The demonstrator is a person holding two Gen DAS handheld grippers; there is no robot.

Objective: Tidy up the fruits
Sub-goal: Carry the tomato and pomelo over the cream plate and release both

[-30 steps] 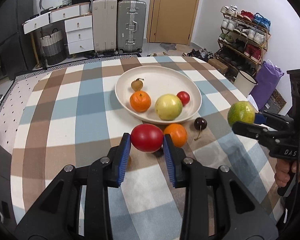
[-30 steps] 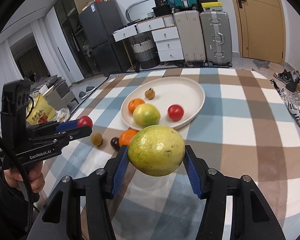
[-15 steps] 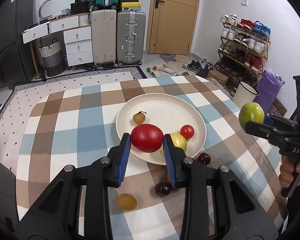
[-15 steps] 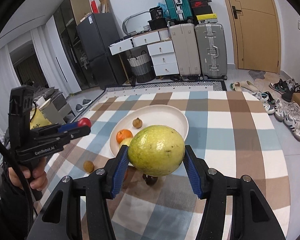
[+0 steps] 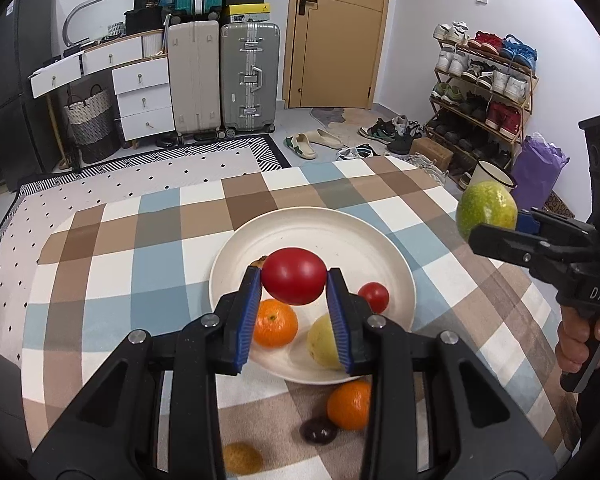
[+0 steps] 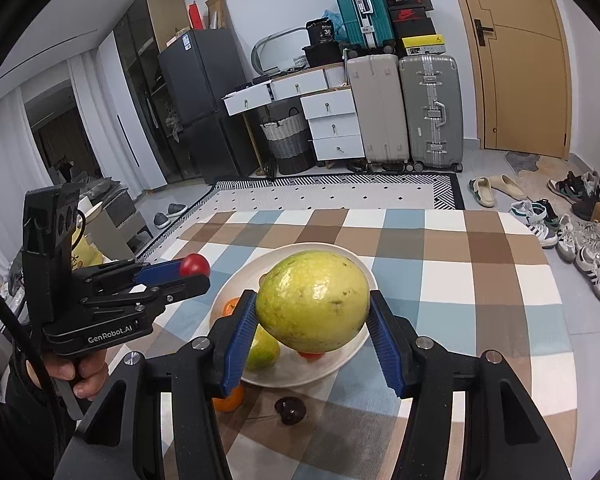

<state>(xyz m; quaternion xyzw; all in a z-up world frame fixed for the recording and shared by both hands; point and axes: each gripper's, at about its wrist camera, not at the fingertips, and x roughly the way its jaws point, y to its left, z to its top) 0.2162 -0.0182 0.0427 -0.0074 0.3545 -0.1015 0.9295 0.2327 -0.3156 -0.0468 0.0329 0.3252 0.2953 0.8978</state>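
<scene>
My left tongs [image 5: 294, 282] grip a tomato [image 5: 293, 275] above the plate [image 5: 320, 224] | my right tongs [image 6: 313, 320] grip a guava [image 6: 313, 307] above the plate's right side | counter [image 5: 112, 280] holds plate.

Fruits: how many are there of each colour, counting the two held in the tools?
Red: 2, held tomato, small tomato
Orange: 2, far orange, near orange
Yellow-green: 2, held big fruit, dish fruit
Dark: 1, cherry
Brownish: 2, near small fruit, half-hidden small fruit
Total: 9
</scene>
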